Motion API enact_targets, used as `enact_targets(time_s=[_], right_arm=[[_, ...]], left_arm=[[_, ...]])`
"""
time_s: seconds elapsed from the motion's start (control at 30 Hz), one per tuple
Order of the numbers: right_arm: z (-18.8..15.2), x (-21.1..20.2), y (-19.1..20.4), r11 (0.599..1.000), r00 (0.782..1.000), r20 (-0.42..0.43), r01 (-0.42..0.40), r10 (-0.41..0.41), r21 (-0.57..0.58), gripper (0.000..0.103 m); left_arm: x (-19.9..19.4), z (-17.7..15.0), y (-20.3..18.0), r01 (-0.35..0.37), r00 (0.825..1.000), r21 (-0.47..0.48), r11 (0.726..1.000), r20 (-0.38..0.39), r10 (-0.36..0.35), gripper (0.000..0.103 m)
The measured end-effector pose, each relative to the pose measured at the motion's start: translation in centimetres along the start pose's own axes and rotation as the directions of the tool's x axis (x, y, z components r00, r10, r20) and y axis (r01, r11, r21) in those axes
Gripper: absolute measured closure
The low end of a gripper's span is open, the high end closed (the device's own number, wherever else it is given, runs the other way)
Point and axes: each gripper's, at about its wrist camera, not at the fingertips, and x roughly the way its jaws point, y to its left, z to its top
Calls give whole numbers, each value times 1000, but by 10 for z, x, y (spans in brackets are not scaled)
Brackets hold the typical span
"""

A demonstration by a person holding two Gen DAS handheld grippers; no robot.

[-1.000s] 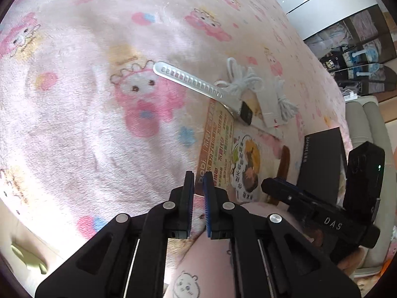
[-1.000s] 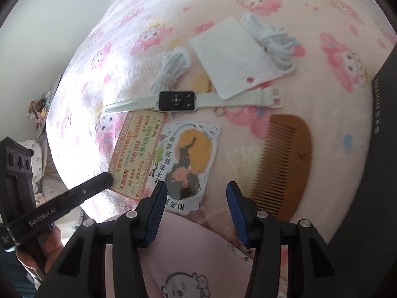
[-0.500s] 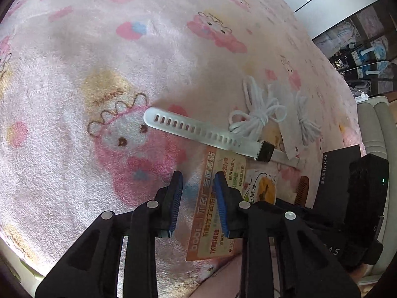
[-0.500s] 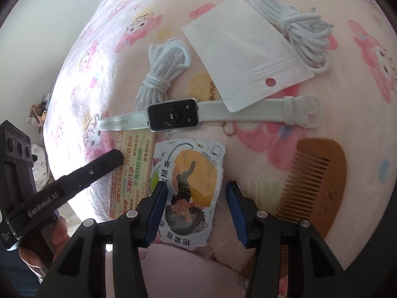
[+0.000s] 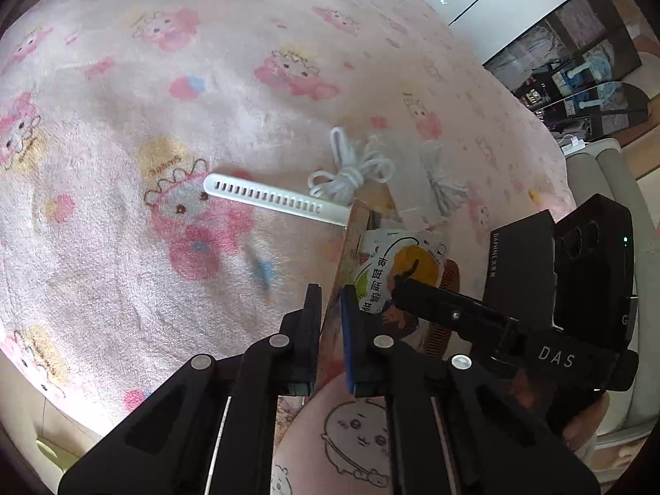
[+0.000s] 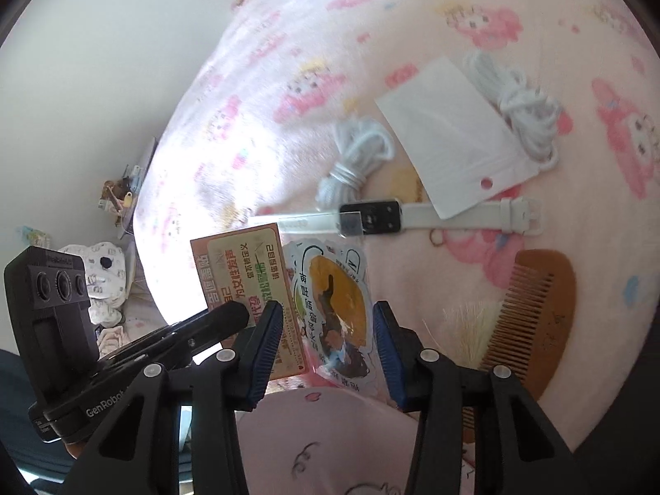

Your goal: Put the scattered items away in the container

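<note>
The left gripper (image 5: 330,301) has its fingers pinched on the edge of an orange printed card in a clear sleeve (image 6: 251,284), lifting it off the pink cartoon-print bed blanket (image 5: 165,103). The right gripper (image 6: 328,330) hangs with fingers wide over a yellow die-cut sticker (image 6: 334,301) just right of that card. Beyond the card lies a white-strapped smartwatch (image 6: 375,216); farther right a wooden comb (image 6: 532,313). The black box (image 5: 522,264) sits at the bed's right edge.
</note>
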Motion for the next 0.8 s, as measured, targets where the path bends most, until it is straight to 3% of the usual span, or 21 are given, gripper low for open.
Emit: enact_targets(time_s=[0.1, 0.2, 0.37, 0.6, 0.8], right_arm=[[0, -25, 14, 1000, 999, 43, -15, 15, -14, 62], [5, -56, 1, 1000, 997, 83, -1, 2, -14, 62], [7, -73, -14, 999, 989, 147, 31, -33, 16, 62], [-33, -139, -39, 994, 971, 222, 67, -85, 91, 62], [-78, -198, -76, 983, 947, 295, 82, -129, 167, 62]], left_arm=[[-13, -2, -20, 24, 1000, 38, 999, 17, -24, 95], [-26, -6, -40, 45, 999, 85, 995, 25, -47, 95], [-41, -16, -77, 86, 996, 157, 984, 22, -90, 95], [-47, -47, -144, 156, 988, 263, 952, -25, -155, 95], [-38, -73, -220, 214, 977, 374, 903, -78, -199, 95]])
